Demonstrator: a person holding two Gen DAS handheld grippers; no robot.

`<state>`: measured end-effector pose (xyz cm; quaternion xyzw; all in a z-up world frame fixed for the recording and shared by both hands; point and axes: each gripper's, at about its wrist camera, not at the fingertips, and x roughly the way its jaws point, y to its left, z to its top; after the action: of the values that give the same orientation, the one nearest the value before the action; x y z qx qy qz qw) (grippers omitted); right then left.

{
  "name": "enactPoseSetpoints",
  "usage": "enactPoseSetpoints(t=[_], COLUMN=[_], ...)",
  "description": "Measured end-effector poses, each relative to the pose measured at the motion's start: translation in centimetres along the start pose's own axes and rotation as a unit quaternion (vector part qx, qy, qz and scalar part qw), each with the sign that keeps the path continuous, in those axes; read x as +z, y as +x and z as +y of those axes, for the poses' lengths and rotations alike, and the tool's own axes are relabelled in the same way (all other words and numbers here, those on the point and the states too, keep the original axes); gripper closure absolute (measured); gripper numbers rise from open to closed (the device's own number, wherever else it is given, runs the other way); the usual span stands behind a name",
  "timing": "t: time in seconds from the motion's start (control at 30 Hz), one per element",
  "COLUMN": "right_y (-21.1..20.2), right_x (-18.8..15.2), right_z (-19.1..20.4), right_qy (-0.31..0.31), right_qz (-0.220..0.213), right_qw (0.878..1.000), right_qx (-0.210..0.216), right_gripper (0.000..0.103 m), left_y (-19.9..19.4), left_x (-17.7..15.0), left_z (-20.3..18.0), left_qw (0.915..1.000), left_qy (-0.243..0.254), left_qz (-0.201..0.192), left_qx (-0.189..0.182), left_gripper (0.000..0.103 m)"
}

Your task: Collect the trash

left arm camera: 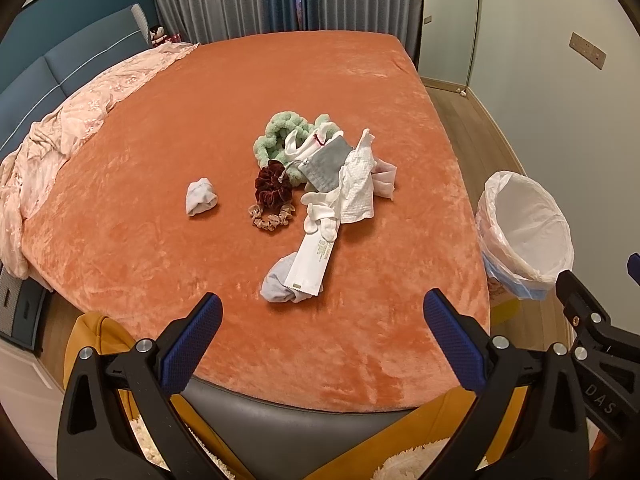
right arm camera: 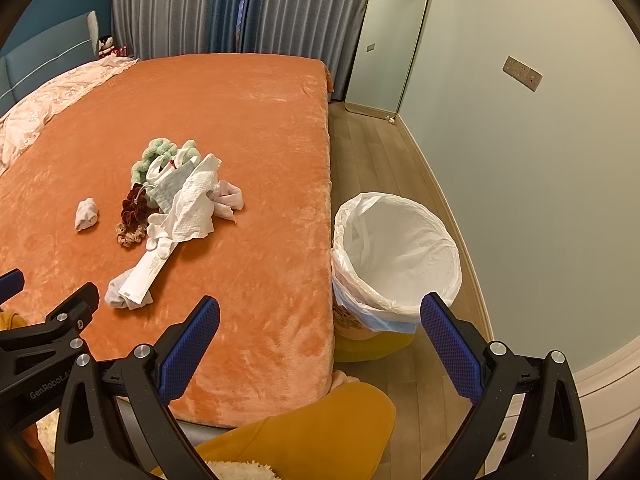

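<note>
A pile lies on the orange bed (left arm camera: 160, 240): a long white wrapper (left arm camera: 310, 266), a white paper towel (left arm camera: 358, 188), a crumpled tissue (left arm camera: 201, 197), white socks (left arm camera: 320, 216), a grey cloth (left arm camera: 328, 162), a green fluffy band (left arm camera: 276, 136) and a dark red scrunchie (left arm camera: 273, 185). The wrapper (right arm camera: 146, 274), paper towel (right arm camera: 194, 204) and tissue (right arm camera: 86, 213) also show in the right wrist view. A bin with a white liner (right arm camera: 396, 252) stands on the floor by the bed's right edge; it also shows in the left wrist view (left arm camera: 524, 236). My left gripper (left arm camera: 322, 320) is open and empty over the bed's near edge. My right gripper (right arm camera: 320, 324) is open and empty, near the bin.
A pink quilt (left arm camera: 68, 128) lies bunched along the bed's left side by a blue headboard (left arm camera: 60, 64). Grey curtains (right arm camera: 180, 4) hang behind. A mirror (right arm camera: 384, 40) leans on the right wall. Wood floor (right arm camera: 372, 152) runs past the bin. Yellow-clad legs (right arm camera: 304, 436) are below.
</note>
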<state>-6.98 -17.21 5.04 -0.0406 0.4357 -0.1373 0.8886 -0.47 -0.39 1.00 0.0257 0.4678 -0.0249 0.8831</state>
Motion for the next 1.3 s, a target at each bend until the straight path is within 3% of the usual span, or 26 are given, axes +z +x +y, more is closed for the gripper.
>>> enactPoseSetpoints(t=[1.3], right_y=[0.4], right_x=[0.85], right_z=[-0.22], right_qy=[0.01], right_qz=[-0.009], right_qw=[1.0], right_qx=[0.004], right_gripper=[0.007], left_y=[0.27], left_x=[0.49], left_z=[0.3], left_qw=[0.9997], left_qy=[0.004], left_qz=[-0.023], left_qx=[0.009], left_gripper=[0.007])
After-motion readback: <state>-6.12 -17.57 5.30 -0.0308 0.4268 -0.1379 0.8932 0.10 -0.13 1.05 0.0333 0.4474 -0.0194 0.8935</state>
